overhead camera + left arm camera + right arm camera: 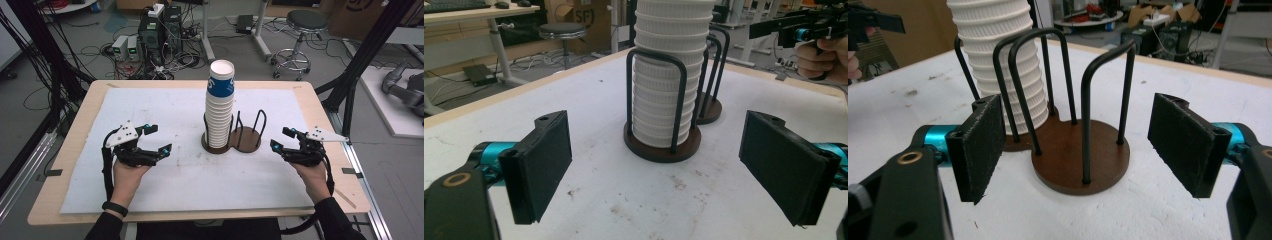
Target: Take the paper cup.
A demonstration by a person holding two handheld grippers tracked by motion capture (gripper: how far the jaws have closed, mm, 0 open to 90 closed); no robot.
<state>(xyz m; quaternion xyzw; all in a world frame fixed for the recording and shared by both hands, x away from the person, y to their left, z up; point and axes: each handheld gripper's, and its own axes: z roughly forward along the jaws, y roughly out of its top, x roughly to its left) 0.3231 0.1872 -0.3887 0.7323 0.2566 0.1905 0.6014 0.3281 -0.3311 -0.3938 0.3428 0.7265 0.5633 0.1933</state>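
While both grippers hover low over the tabletop (75,165), a tall stack of white ribbed paper cups (219,112) stands upright in the left bay of a two-bay cup holder (232,138) near the centre of the white mat (190,175). The top cup carries a blue band with white lettering, too small to read. The holder has a dark brown figure-eight base and black wire hoops; the hoops enclose the lower part of the stack, and the upper cups rise free above them. The right bay (1080,155) is bare wood.

The left gripper (152,141) sits at about 8 o'clock from the holder, its fingers (541,165) spread wide with nothing between them. The right gripper (282,140) sits at about 4 o'clock, its fingers (980,145) likewise spread wide and empty. Neither touches the holder; bare mat lies between each gripper and the base.

The mat shows scattered brown stains near the holder in the left gripper view. Open mat extends toward 6 o'clock, between the person's forearms, and toward 12 o'clock behind the stack. A wooden margin of tabletop borders the mat on all sides. Beyond the far edge, a stool (302,30) and a cluster of electronics and cables (150,45) stand on the floor, well apart from the tabletop.
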